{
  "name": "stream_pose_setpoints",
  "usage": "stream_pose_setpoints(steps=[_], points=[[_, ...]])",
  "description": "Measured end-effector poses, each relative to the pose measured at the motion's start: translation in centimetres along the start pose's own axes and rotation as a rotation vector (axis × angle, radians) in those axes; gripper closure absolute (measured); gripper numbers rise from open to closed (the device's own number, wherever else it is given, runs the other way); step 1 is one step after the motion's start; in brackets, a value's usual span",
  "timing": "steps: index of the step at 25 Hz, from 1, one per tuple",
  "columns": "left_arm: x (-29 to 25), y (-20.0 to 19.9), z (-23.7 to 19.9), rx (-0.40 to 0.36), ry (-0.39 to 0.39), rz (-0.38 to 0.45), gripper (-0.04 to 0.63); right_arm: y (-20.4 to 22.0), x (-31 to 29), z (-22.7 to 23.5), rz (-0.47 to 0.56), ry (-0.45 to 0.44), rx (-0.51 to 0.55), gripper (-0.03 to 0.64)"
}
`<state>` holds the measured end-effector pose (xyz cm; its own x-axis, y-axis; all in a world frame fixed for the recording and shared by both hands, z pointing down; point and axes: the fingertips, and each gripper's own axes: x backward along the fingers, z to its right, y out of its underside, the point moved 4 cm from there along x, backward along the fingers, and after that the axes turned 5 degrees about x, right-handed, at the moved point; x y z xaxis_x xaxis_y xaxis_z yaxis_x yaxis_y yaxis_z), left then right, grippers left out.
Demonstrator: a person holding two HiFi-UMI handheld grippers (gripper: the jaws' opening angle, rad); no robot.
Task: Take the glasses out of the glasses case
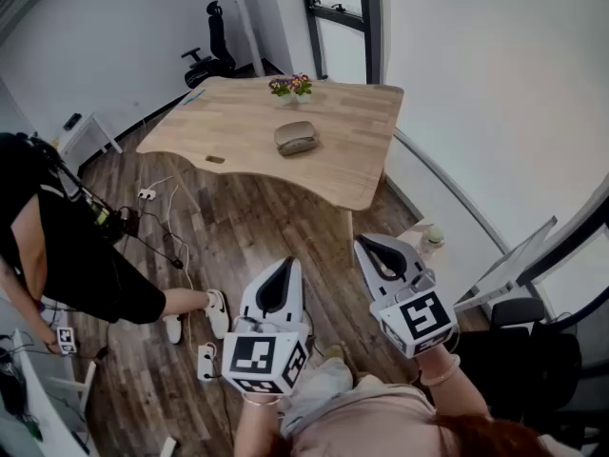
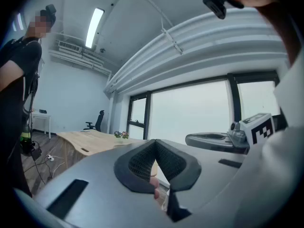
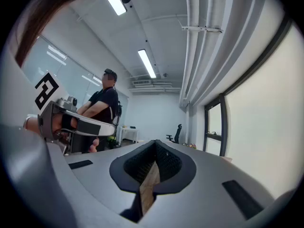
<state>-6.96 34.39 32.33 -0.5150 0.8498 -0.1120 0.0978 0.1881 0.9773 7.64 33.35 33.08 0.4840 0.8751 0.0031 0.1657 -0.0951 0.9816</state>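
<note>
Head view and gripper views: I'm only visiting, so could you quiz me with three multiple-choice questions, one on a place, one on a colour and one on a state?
1. Where is the glasses case?
A) in a drawer
B) on the wooden table
C) on a windowsill

2. What colour is the office chair?
A) black
B) red
C) white

3. How do the right gripper jaws stand?
A) wide apart
B) clamped on the case
C) together, empty

Answers:
1 B, it lies near the tabletop's middle.
2 A, it is dark all over, in the far corner.
3 C, its own view shows the pads meeting with nothing between.
</note>
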Motion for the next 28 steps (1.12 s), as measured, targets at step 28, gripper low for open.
stream_pose_setpoints(steps=[28], points=[[-6.3,-0.7,-8.7,0.037,0.058,-0.019,0.594,1.1,-9.2,1.3,0.022,0.081,-0.066,0.617]])
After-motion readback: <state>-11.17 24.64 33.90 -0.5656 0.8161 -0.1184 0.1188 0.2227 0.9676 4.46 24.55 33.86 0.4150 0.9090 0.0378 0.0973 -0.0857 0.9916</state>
